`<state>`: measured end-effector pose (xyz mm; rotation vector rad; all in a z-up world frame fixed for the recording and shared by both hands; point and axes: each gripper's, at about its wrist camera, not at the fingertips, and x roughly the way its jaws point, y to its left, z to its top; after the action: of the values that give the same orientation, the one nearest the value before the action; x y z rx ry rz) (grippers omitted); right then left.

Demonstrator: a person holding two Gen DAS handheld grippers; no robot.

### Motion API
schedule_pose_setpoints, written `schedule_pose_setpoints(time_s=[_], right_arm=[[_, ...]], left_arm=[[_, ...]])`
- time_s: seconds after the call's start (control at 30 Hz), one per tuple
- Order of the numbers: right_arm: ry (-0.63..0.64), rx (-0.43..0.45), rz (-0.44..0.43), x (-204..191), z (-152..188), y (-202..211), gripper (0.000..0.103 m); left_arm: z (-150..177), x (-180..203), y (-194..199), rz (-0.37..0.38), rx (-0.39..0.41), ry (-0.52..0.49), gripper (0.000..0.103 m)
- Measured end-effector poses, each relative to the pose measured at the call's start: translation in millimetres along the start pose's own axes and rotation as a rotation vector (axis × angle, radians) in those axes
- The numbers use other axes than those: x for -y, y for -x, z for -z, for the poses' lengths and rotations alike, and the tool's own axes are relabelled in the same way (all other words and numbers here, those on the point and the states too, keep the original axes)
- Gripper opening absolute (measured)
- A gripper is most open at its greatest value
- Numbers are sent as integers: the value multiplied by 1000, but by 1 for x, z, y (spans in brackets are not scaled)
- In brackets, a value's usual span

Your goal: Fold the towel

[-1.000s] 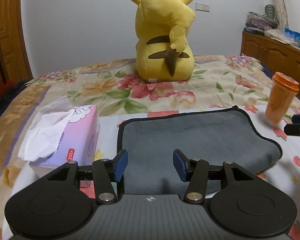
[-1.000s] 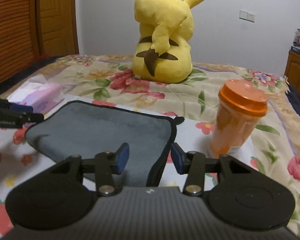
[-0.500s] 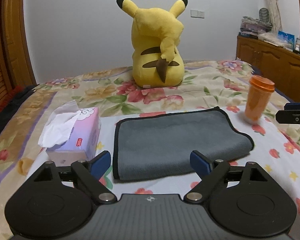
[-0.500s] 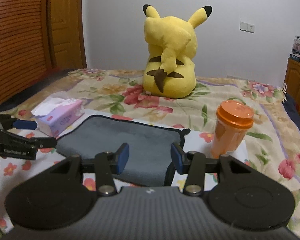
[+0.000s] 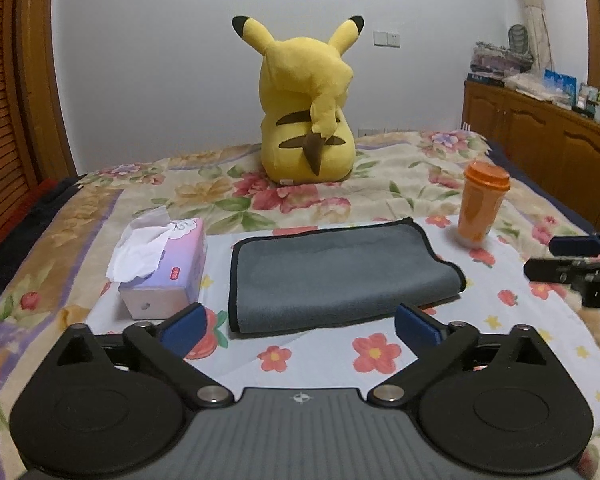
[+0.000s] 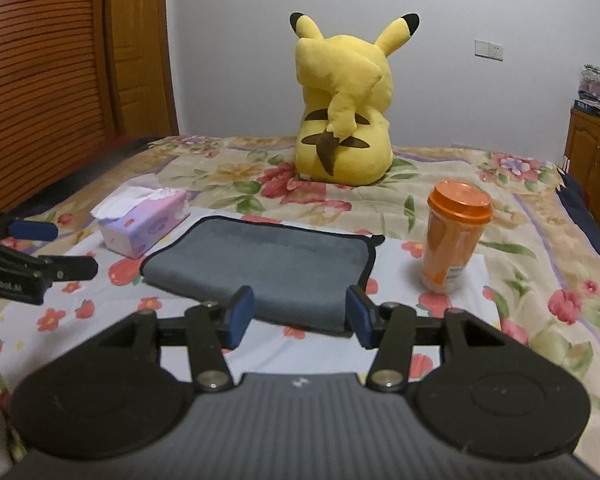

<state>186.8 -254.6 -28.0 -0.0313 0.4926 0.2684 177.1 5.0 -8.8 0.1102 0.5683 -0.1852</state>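
The grey towel (image 5: 336,274) lay folded flat on the flowered bedspread (image 5: 228,196), mid-frame in both views; neither tool touched it. The left gripper (image 5: 300,326) hung released at lower centre of its own view, blue pads spread wide and empty; the right gripper (image 6: 299,317) sat likewise unclenched, pads nearer together, nothing between them. The left view alone showed the long wooden cabinet (image 5: 548,136) with its clutter at upper right, and the right tool's fingers poking in at the right edge; the right view alone showed the slatted wooden door (image 6: 40,80) at upper left, and the left tool entering at the left edge. The tissue box (image 5: 162,268) stood just left of the towel; the orange cup (image 6: 452,240) stood right of it, apart; the yellow plush (image 5: 308,108) sat behind, back turned.
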Motion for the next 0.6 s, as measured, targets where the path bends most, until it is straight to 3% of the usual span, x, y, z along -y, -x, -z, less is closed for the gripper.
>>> schedule_pose_setpoints(time_s=[0.17,0.23,0.3,0.6], right_arm=[[-1,19,16,-6,1,13,93],[-1,27,13,-7,1,18,99],[-8,25,8,-7,1,22,103],[-2,51,56,-12,-3,50,103]], left_arm=[[-1,9,15,-11,5,-19,103],[-2,11,19,-9,-9,-20,103],[-2,12,24,-12,-12,-8,103],[-12,22,57,-26,24,0,103]])
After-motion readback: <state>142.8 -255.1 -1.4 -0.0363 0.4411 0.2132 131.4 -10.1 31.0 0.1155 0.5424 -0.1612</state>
